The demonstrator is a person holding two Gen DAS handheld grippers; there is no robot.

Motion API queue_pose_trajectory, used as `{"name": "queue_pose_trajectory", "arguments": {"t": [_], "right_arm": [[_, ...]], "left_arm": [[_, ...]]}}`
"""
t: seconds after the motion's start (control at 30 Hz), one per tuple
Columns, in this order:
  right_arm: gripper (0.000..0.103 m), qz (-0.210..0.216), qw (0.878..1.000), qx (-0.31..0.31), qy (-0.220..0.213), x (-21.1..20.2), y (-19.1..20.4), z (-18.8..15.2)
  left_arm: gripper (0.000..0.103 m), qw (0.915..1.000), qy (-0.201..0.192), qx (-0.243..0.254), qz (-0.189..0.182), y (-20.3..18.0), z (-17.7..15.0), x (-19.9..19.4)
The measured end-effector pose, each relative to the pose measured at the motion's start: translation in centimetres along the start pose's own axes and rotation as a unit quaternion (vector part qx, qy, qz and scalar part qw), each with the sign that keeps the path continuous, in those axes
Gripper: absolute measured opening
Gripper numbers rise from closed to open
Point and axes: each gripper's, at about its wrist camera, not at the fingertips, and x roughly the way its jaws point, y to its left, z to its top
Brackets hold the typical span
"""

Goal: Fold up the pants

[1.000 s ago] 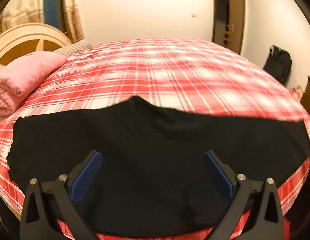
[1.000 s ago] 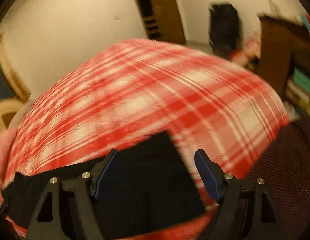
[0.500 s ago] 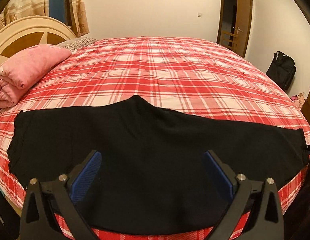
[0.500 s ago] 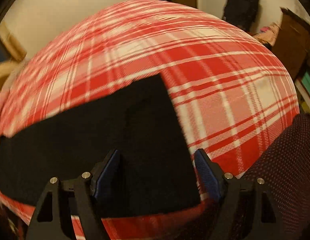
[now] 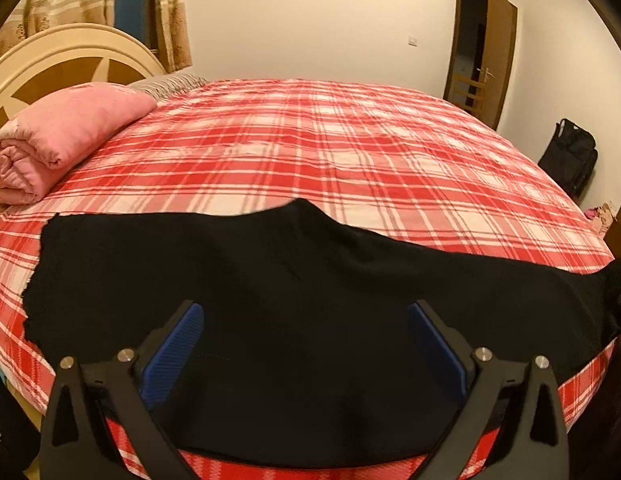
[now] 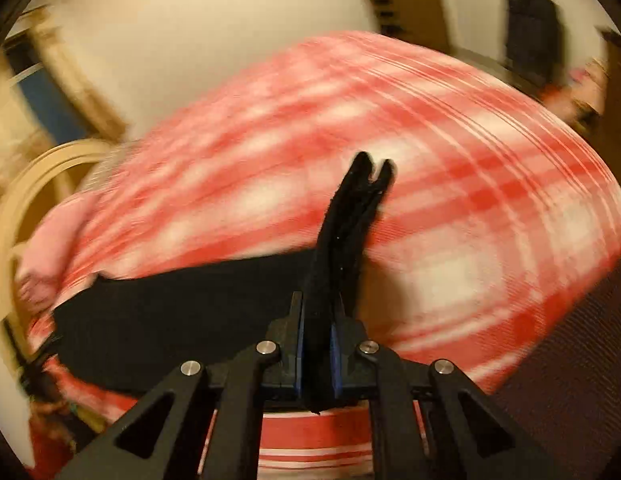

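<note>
Since half a second ago your right gripper (image 6: 316,344) has just been closing, and the right end of the black pants (image 5: 302,320), which lay flat between its spread fingers, now stands bunched and lifted between its blue pads (image 6: 335,354). You have that gripper pinching the cloth: a dark ridge of fabric rises from between the pressed-together fingers, while the rest of the garment trails off to the left over the red plaid bedspread (image 5: 330,152). That view is smeared with motion blur.

Your left gripper (image 5: 304,332) is spread wide, as it was before, hovering over the middle of the pants with nothing between its fingers; whether the tips touch the cloth you cannot tell from this angle. The pants lie lengthwise along the near edge of the bed, mostly flat, with a small hump at the far edge near the middle. At the right end the cloth looks gathered and raised. A rolled pink blanket (image 5: 58,140) sits at the left, near the headboard (image 5: 70,48), apart from the pants.
</note>
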Motion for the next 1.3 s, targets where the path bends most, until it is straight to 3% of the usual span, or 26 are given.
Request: {"name": "queue_pose_trajectory", "arguments": {"t": [0.17,0.37,0.5,0.63,0.77,0.83,0.9,0.97,1.03,1.07,1.13,1.23,1.3], "right_arm": [[0.010,0.088,0.994,-0.062,0.000,0.9,9.8,0.4],[0.010,0.160,0.978,-0.126,0.041,7.4,20.6,-2.6],[0.010,0.169,0.963,-0.198,0.073,12.6,27.7,-6.8],[0.011,0.155,0.953,-0.247,0.087,16.2,31.9,-10.5],[0.024,0.141,0.952,-0.261,0.072,18.0,31.9,-12.1],[0.054,0.176,0.951,-0.242,0.072,18.1,31.4,-12.0],[0.059,0.211,0.948,-0.221,0.088,17.6,30.9,-11.3],[0.059,0.231,0.948,-0.202,0.080,16.2,30.0,-10.5],[0.059,0.253,0.952,-0.170,0.036,13.7,27.9,-9.0],[0.058,0.242,0.958,-0.155,0.014,12.5,26.3,-8.2],[0.043,0.186,0.973,-0.134,-0.029,10.5,22.8,-6.5],[0.025,0.083,0.990,-0.097,-0.053,9.1,17.1,-4.5],[0.023,0.038,0.994,-0.078,-0.060,8.7,14.6,-3.9]], "left_arm": [[0.103,0.9997,-0.002,-0.023,-0.001,1.4,0.1,0.0],[0.103,0.9996,-0.007,-0.027,0.008,2.8,0.0,-0.2],[0.103,0.9992,-0.009,-0.032,0.021,4.2,0.0,-0.2],[0.103,0.9986,-0.010,-0.039,0.036,5.8,-0.1,-0.2],[0.103,0.9979,-0.004,-0.051,0.040,7.3,-0.4,0.1],[0.103,0.9977,0.002,-0.052,0.044,7.7,-0.6,0.5],[0.103,0.9976,0.006,-0.054,0.042,7.8,-0.6,0.8],[0.103,0.9977,0.009,-0.056,0.036,7.7,-0.7,0.9],[0.103,0.9982,0.008,-0.053,0.028,7.2,-0.5,0.9],[0.103,0.9985,0.006,-0.049,0.024,6.9,-0.4,0.8],[0.103,0.9993,0.000,-0.036,0.010,5.9,-0.2,0.6],[0.103,0.9999,-0.009,-0.009,-0.003,3.9,0.4,0.7],[0.103,0.9997,-0.011,0.005,-0.023,1.9,0.9,1.0]]}}
